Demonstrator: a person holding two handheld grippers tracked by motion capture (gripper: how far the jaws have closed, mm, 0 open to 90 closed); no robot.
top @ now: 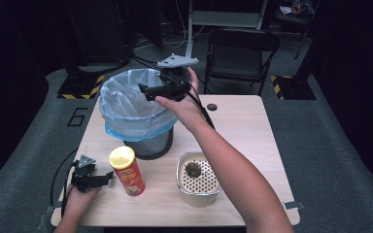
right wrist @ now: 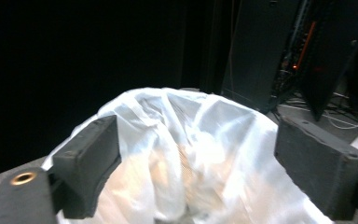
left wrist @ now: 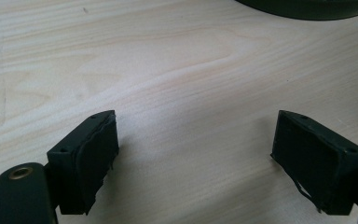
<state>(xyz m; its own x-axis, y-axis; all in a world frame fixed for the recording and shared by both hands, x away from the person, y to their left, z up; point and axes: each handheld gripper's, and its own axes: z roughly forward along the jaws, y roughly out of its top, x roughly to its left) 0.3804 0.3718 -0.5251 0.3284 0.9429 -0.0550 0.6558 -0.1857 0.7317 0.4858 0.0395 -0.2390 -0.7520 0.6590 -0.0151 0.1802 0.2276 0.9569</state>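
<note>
A black mesh bin (top: 148, 141) lined with a pale blue bag (top: 126, 104) stands at the table's back left. My right gripper (top: 144, 91) hovers over the bin's mouth, open, with nothing between its jaws; in the right gripper view the white bag (right wrist: 186, 154) spreads below them. My left gripper (top: 108, 175) rests low at the table's front left, open and empty over bare wood (left wrist: 182, 84). A red chip can with a yellow lid (top: 126, 170) stands upright just right of it. A perforated metal tray (top: 197, 179) at the front centre holds a dark clump (top: 193, 169).
The wooden table (top: 243, 126) has a dark round hole (top: 211, 107) near its back edge. A black folding chair (top: 240, 53) stands behind the table. The bin's dark base (left wrist: 307, 7) edges into the top of the left gripper view.
</note>
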